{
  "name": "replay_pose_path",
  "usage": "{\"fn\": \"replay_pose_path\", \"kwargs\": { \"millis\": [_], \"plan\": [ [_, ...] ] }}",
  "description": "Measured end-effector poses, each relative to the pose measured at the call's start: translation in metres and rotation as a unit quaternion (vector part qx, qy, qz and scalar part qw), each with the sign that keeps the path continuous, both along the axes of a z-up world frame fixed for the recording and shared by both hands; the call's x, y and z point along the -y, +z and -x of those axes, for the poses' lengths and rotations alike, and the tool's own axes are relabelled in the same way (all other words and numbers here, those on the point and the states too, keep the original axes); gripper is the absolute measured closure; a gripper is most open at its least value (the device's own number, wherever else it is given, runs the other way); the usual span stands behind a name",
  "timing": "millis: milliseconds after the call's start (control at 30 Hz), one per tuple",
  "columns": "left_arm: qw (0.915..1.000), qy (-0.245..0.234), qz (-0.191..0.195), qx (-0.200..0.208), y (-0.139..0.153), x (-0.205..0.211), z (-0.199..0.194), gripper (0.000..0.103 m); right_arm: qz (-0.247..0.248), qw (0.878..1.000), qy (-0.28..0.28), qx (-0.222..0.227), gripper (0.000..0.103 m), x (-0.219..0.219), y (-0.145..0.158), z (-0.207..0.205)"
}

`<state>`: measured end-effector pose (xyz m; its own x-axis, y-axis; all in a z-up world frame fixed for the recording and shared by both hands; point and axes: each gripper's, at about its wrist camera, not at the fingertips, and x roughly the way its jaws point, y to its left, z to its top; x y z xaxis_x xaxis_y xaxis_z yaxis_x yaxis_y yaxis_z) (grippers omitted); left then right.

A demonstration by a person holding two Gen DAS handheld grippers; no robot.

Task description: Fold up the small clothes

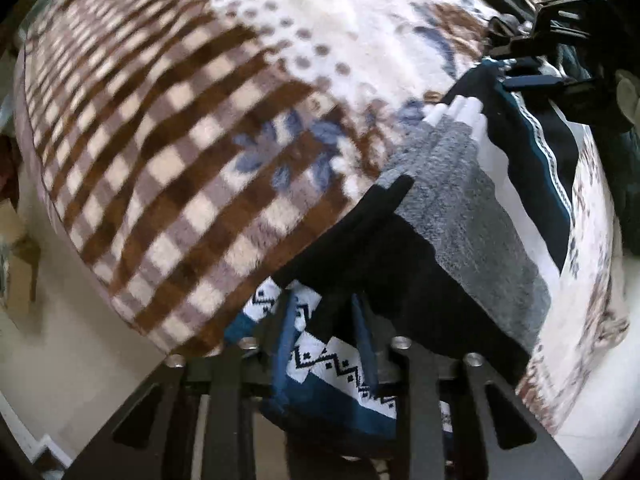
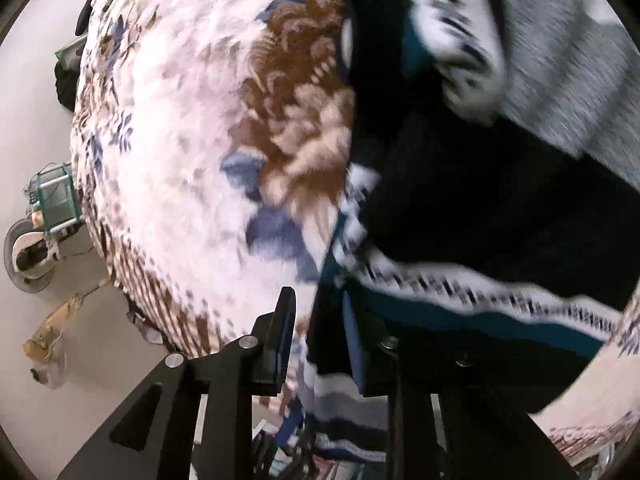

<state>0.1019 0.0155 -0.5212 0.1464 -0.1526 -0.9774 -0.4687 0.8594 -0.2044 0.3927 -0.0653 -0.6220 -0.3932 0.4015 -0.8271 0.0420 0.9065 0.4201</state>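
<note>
A small knitted sweater point(image 1: 476, 216) in black, grey, white and teal bands lies on a plush patterned blanket point(image 1: 192, 128). My left gripper point(image 1: 326, 312) is shut on the sweater's near edge, the patterned white and teal band hanging between its fingers. My right gripper point(image 2: 316, 316) grips another edge of the same sweater point(image 2: 480, 216), with cloth running between its fingers. The right gripper also shows at the far right of the left wrist view point(image 1: 532, 76), at the sweater's far end. The sweater is blurred in the right wrist view.
The blanket point(image 2: 192, 128) covers a bed with brown checks on one side and floral print on the other. Pale floor point(image 2: 80, 360) lies beside the bed, with a small wheeled item point(image 2: 36, 236) and a crumpled tan object point(image 2: 52, 332) on it.
</note>
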Motion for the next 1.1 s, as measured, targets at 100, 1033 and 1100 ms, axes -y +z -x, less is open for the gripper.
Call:
{"fn": "replay_pose_path", "kwargs": {
  "millis": [100, 1033, 1100],
  "plan": [
    [0.9993, -0.021, -0.021, 0.023, 0.014, 0.004, -0.002, 0.102, -0.005, 1.000, -0.011, 0.003, 0.077, 0.023, 0.009, 0.005],
    [0.9684, -0.160, 0.055, 0.183, 0.093, 0.033, -0.352, 0.048, 0.081, 0.968, -0.151, 0.185, 0.033, 0.243, 0.093, -0.139],
    [0.9589, -0.220, 0.035, 0.176, 0.084, 0.063, -0.401, 0.048, 0.088, 0.962, -0.180, 0.185, 0.033, 0.260, 0.079, -0.163]
  ]
}}
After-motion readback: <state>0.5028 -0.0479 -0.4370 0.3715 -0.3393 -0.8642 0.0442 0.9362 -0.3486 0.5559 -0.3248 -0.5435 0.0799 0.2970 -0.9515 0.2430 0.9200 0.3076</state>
